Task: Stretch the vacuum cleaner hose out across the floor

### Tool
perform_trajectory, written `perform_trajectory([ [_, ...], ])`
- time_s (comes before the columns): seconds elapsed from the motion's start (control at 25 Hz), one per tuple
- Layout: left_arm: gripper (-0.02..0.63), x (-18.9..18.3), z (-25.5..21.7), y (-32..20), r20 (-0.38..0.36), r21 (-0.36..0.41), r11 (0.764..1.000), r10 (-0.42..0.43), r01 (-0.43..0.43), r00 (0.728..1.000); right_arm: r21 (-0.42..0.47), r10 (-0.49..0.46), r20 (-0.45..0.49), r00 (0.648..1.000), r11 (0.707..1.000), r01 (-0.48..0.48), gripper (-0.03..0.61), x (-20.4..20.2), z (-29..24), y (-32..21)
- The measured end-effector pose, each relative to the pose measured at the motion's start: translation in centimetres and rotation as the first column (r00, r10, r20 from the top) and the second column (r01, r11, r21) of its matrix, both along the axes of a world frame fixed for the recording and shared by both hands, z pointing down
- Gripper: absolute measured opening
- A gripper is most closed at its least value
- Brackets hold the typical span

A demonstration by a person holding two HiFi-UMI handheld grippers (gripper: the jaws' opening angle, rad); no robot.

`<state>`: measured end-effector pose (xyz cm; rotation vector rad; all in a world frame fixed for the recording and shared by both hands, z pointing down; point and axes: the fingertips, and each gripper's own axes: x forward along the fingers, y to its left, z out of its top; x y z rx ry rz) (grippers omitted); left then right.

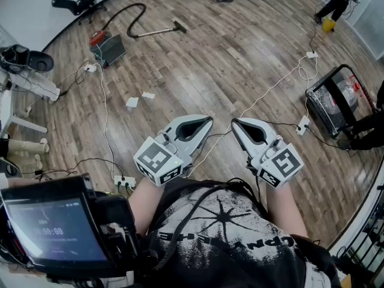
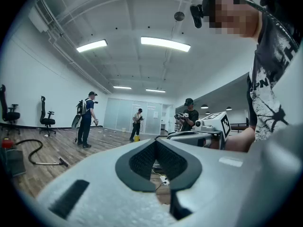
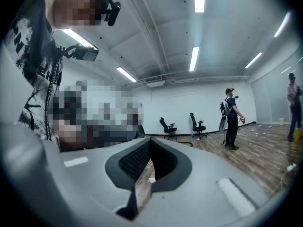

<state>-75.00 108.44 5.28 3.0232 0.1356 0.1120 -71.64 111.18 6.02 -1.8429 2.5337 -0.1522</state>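
Observation:
The vacuum cleaner [image 1: 107, 47], grey with a red top, stands far off at the upper left of the wood floor. Its black hose [image 1: 129, 15] curls in a loop away from it and ends in a wand with a floor head [image 1: 179, 26]. In the left gripper view the hose [image 2: 32, 153] and floor head [image 2: 62, 162] lie low at the left. My left gripper [image 1: 209, 120] and right gripper [image 1: 234, 123] are held close to my chest, tips nearly meeting, far from the vacuum. Both are shut with nothing between the jaws [image 2: 155, 140] [image 3: 149, 140].
White cables and power strips [image 1: 125, 182] [image 1: 303, 125] run over the floor in front of me. Paper scraps [image 1: 132, 102] lie mid-floor. A black wire cart [image 1: 336, 101] stands at the right, an office chair [image 1: 75, 3] at the far left. Other people [image 2: 85, 122] work at the far end.

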Motion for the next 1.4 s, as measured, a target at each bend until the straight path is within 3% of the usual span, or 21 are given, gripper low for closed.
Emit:
perform_trajectory([
  [0.24,0.002,0.9,0.4,0.3,0.011,0.015,1.0,0.011,-0.011,1.0,0.013,-0.006,-0.009,1.0,1.0,0.006,0.006,0.7,-0.3,-0.2],
  [0.48,0.002,0.3,0.3,0.2,0.014,0.024,1.0,-0.001,0.001,1.0,0.038,-0.001,0.058,0.998,0.999,-0.001,0.006,0.7,-0.8,-0.2],
  [0.72,0.002,-0.9,0.5,-0.1,0.028,0.042,0.999,-0.016,0.015,0.999,0.056,-0.008,0.058,0.998,0.998,0.005,0.008,-0.1,-0.8,-0.1],
  [1.4,0.002,-1.0,1.8,0.1,0.06,0.044,0.997,-0.067,0.064,0.996,0.039,-0.049,0.073,0.996,0.998,0.046,0.008,0.4,0.9,0.0],
])
